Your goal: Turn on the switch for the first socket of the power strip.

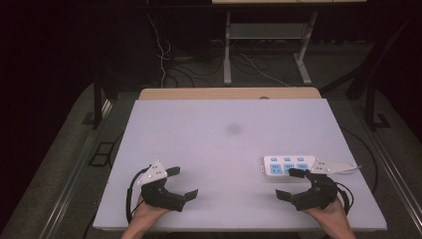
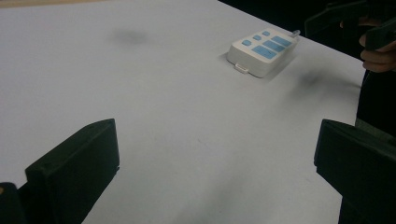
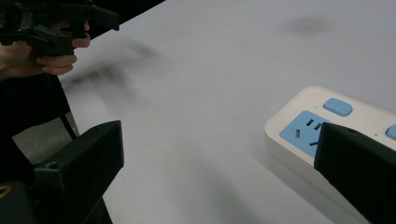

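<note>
Two grippers sit near my edge of the desk (image 1: 224,144), both with jaws spread wide and nothing between them. My right gripper (image 1: 290,183) hovers just beside the white power strip (image 1: 287,166), which lies flat on the desk directly ahead of it; in the high view one jaw reaches up to the strip's near edge, though I cannot tell if it touches. In the right gripper view the strip (image 3: 327,126) shows its blue sockets and buttons just past the right-hand jaw. My left gripper (image 1: 182,183) rests well apart from the strip; in the left gripper view the strip (image 2: 261,49) lies far ahead and to the right of its jaws.
</note>
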`<state>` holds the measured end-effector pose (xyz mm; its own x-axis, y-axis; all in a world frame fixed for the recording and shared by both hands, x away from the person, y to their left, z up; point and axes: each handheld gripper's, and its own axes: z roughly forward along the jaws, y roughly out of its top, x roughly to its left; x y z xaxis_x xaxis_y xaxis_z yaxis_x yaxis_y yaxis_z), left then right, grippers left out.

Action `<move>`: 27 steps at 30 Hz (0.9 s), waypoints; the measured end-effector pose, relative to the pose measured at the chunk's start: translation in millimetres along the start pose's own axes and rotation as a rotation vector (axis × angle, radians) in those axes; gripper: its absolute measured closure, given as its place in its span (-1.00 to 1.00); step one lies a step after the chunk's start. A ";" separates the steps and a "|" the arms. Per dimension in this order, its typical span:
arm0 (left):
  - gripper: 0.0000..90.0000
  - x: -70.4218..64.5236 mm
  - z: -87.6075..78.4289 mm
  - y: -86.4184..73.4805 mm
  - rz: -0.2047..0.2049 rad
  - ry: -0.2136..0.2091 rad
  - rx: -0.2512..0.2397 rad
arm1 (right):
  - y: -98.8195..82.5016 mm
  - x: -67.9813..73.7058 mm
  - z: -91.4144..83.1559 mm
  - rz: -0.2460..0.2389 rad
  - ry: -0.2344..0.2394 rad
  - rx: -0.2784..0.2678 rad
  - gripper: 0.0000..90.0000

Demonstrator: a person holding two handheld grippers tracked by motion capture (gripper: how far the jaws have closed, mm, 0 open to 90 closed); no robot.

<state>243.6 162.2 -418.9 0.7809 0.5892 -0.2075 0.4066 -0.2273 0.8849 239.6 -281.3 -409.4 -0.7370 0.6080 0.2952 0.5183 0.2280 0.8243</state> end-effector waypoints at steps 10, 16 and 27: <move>-1.00 1.8 0.1 -1.2 -0.007 -0.007 -0.001 | -1.0 -1.2 -0.6 0.002 0.003 0.009 -0.97; -1.00 1.6 0.2 -1.2 -0.004 -0.006 -0.001 | -1.3 -1.1 -1.1 0.004 0.005 0.013 -0.97; -1.00 2.1 -0.7 -1.2 -0.008 -0.003 -0.005 | -0.6 -1.2 -1.1 0.006 0.009 0.024 -0.97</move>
<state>244.4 164.2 -420.1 0.7790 0.5887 -0.2158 0.4106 -0.2189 0.8851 239.8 -283.1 -409.7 -0.7373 0.6029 0.3048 0.5332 0.2422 0.8106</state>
